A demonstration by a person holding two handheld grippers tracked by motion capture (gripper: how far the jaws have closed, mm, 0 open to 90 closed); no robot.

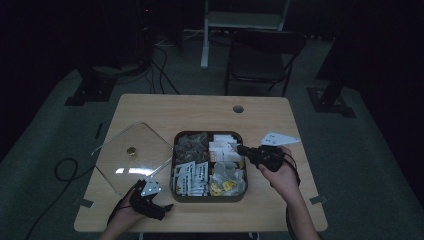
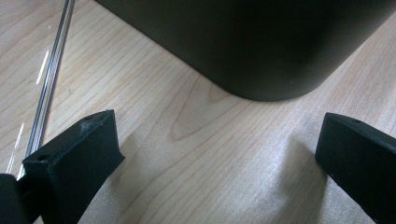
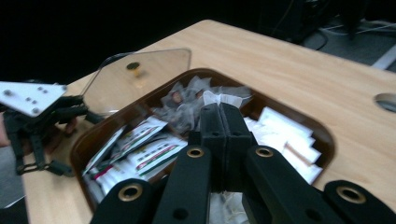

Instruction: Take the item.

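A brown four-compartment tray (image 1: 207,199) full of small packets sits mid-table. My right gripper (image 1: 240,148) reaches in from the right over its far right compartment of white packets (image 1: 222,147). In the right gripper view its jaws (image 3: 223,106) are pressed together above the tray (image 3: 79,144). A crumpled white packet (image 3: 226,97) lies right at the tips, and I cannot tell whether it is pinched. My left gripper (image 1: 159,201) rests on the table by the tray's near left corner. It stands open (image 2: 219,135), nothing between the jaws, with the tray's dark wall (image 2: 243,42) just ahead.
A clear lid (image 1: 145,145) with a gold knob (image 1: 131,150) lies flat left of the tray; its edge (image 2: 51,79) runs past my left jaw. A white paper (image 1: 277,138) lies right of the tray. A cable hole (image 1: 238,108) is near the far edge, a chair (image 1: 262,55) beyond.
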